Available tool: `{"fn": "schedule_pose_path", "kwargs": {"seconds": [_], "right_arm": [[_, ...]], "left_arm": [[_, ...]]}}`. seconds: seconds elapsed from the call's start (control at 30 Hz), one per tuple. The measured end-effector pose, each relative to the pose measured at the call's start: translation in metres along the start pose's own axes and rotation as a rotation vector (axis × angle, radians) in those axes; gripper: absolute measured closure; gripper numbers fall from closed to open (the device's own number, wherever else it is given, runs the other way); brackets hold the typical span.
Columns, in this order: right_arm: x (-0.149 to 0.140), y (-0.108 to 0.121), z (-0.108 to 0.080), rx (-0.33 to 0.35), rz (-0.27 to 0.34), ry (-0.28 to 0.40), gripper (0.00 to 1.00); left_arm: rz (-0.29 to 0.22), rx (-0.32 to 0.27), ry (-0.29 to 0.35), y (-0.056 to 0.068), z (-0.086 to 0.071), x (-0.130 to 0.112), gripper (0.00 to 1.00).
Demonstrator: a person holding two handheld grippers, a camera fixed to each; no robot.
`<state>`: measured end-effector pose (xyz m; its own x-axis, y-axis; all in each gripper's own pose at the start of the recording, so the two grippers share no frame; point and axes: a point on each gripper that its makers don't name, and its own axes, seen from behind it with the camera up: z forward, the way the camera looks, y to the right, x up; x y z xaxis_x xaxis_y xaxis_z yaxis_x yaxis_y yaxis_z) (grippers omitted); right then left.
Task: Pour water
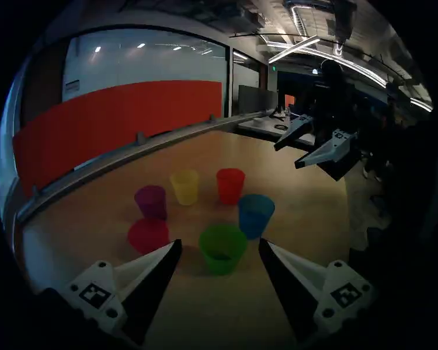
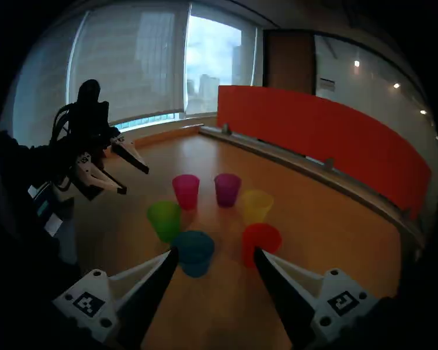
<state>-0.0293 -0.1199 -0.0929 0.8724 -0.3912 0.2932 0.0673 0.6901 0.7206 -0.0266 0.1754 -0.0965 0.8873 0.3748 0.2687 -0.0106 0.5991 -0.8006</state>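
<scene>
My left jaws are hanging wide open with nothing in them, and my right jaws are hanging wide open and bare too. Six cups are standing in a tight ring on the desk (image 1: 318, 192). In the left gripper view the green cup (image 1: 222, 249) is sitting nearest, just past my left jaws' tips and in line with the gap. The pink cup (image 1: 148, 234) is on its left and the blue cup (image 1: 256, 214) on its right. The purple cup (image 1: 152, 201), yellow cup (image 1: 185, 186) and red cup (image 1: 230, 185) are standing farther off. I cannot tell which cup is holding water.

I am thinking the crowding is the trouble. Open jaws going around one cup may bump the next one and tip it. The cups are looking light, so a hard squeeze may bend one and splash. Tipping too fast may send water onto the desk. My two jaws may also knock together, since both are aiming at the same ring.

Bare desk is lying all around the ring. On the far left a rail (image 1: 137, 140) is running along the desk's edge below a red wall (image 1: 120, 116), well apart from the cups. On the right the desk is ending in the dark.
</scene>
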Motion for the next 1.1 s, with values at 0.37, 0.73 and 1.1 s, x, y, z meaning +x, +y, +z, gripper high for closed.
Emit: {"fn": "schedule_pose_path", "kwargs": {"seconds": [0.37, 0.73, 1.1], "right_arm": [[-0.024, -0.012, 0.021, 0.031, -0.014, -0.05, 0.0], [-0.045, -0.024, 0.047, 0.067, -0.012, -0.1, 0.0], [-0.059, -0.033, 0.069, 0.088, -0.017, -0.131, 0.0]], "left_arm": [[0.022, -0.025, -0.072, 0.003, 0.017, -0.028, 0.02], [0.025, -0.047, -0.126, 0.002, 0.036, -0.049, 0.02], [0.021, -0.069, -0.155, 0.003, 0.049, -0.06, 0.02]]}}
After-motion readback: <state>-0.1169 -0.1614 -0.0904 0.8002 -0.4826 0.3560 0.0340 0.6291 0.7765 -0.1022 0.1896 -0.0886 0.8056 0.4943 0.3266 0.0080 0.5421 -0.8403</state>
